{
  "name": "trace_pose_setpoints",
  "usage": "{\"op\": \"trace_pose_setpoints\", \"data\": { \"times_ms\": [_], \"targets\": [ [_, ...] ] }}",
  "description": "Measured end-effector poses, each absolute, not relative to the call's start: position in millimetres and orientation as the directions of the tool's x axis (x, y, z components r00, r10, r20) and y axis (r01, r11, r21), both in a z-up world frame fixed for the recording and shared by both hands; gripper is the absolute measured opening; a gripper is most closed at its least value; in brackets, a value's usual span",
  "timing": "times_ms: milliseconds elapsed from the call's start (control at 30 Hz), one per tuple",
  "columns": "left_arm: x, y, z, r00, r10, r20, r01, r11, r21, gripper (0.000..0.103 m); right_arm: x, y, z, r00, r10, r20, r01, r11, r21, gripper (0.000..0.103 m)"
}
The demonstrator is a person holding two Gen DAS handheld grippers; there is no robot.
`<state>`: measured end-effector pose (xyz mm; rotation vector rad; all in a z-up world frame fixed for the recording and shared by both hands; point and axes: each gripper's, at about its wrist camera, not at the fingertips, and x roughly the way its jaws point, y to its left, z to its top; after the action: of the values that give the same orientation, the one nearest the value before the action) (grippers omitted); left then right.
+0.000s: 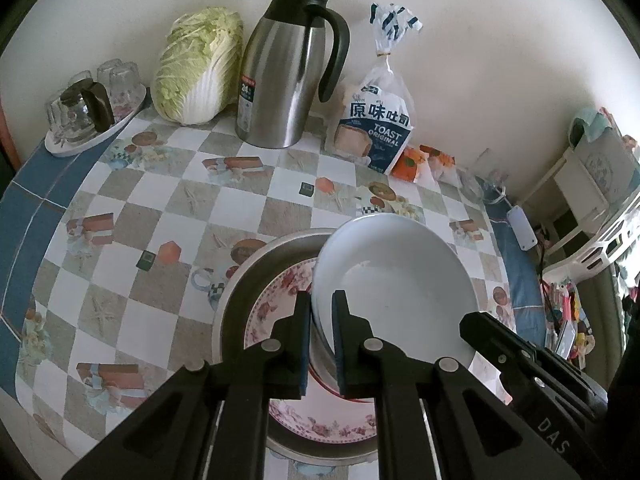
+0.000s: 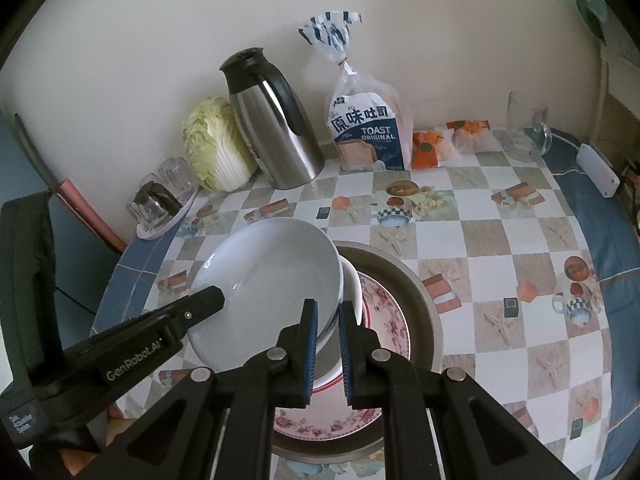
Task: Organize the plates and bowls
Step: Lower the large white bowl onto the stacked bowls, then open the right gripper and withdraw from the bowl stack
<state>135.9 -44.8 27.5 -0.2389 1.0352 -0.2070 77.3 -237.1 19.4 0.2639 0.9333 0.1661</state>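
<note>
A white plate (image 1: 400, 280) is held tilted above a floral plate (image 1: 280, 312) that lies in a round metal pan (image 1: 248, 280). My left gripper (image 1: 321, 300) is shut on the white plate's left rim. My right gripper (image 2: 329, 312) is shut on the opposite rim of the white plate (image 2: 272, 272); a white bowl (image 2: 352, 280) seems to sit just under it. The floral plate (image 2: 384, 312) and the metal pan (image 2: 420, 300) lie below. Each gripper's body shows in the other's view.
On the checkered table (image 1: 160, 208) at the back stand a steel jug (image 1: 288, 76), a cabbage (image 1: 196, 68), a toast bag (image 1: 376, 124), a tray of glasses (image 1: 92, 108), orange snack packs (image 2: 428, 148) and a glass mug (image 2: 526, 128).
</note>
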Motion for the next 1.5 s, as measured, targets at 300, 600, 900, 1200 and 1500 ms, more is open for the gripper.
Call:
{"op": "trace_pose_setpoints", "data": {
  "times_ms": [300,600,900,1200,1500],
  "targets": [
    [135,-49,22,0.481,-0.279,-0.831,0.065,0.957,-0.283,0.01,78,-239,14,0.572,0.244,-0.783,-0.014,0.957,0.288,0.012],
    [135,-50,21,0.475,-0.281,-0.834,0.062,0.956,-0.287,0.01,78,-240,13,0.569,0.241,-0.786,-0.012,0.958,0.286,0.012],
    [136,-49,22,0.477,-0.29,-0.83,0.07,0.954,-0.293,0.014,78,-241,10,0.567,0.24,-0.788,-0.005,0.958,0.288,0.012],
    [132,-54,29,0.488,-0.302,-0.819,0.099,0.951,-0.292,0.029,78,-242,12,0.576,0.237,-0.783,0.001,0.957,0.29,0.014],
    [125,-45,41,0.533,-0.29,-0.795,0.086,0.953,-0.29,0.062,71,-251,17,0.6,0.222,-0.769,0.018,0.957,0.291,0.014]
  ]
}}
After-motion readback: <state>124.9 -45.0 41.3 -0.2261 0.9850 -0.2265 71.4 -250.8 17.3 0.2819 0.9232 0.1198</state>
